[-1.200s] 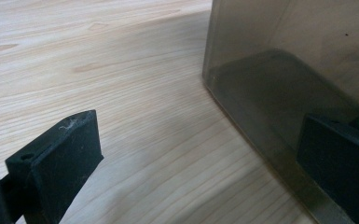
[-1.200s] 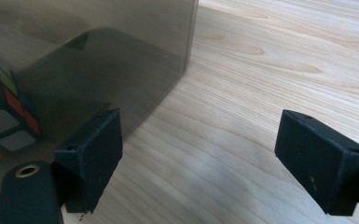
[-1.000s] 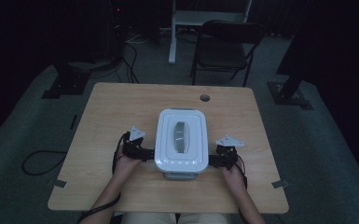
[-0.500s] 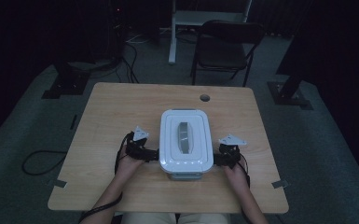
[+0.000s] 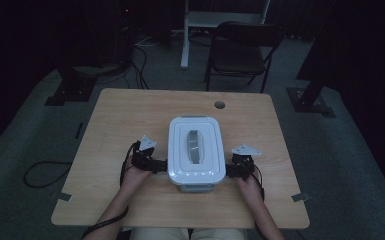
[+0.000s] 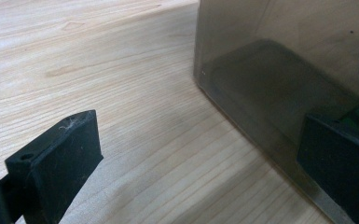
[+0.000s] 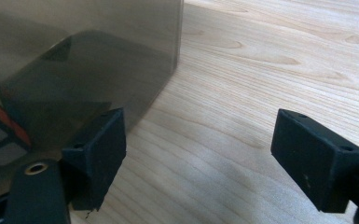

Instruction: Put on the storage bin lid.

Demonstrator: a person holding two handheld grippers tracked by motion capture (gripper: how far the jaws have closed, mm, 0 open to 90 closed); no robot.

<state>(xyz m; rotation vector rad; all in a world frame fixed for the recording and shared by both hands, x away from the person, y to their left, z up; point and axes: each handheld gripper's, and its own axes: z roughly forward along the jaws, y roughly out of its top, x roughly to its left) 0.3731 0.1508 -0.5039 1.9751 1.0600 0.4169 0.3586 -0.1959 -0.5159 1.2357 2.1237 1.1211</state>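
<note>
At the near middle of the table (image 5: 130, 115), the left gripper (image 5: 152, 162) sits at the box's (image 5: 196, 150) nine o'clock and the right gripper (image 5: 236, 169) at its three o'clock, each just beside a long wall. The left gripper's jaws are spread, with bare wood between them; one jaw lies against or just short of the smoky wall, and the left gripper view is too close to tell which. The right gripper's jaws are spread too and have just been closing a little, nothing between them but tabletop; one jaw stands by the box's corner. Through the tinted wall in the right gripper view a cube (image 7: 0, 135) with red, white and green squares shows dimly. The white lid (image 5: 195, 131) has a grey handle (image 5: 195, 147). No readable writing shows. A cable hole (image 5: 220, 105) lies at the box's twelve o'clock, a chair (image 5: 242, 52) beyond the table.
</note>
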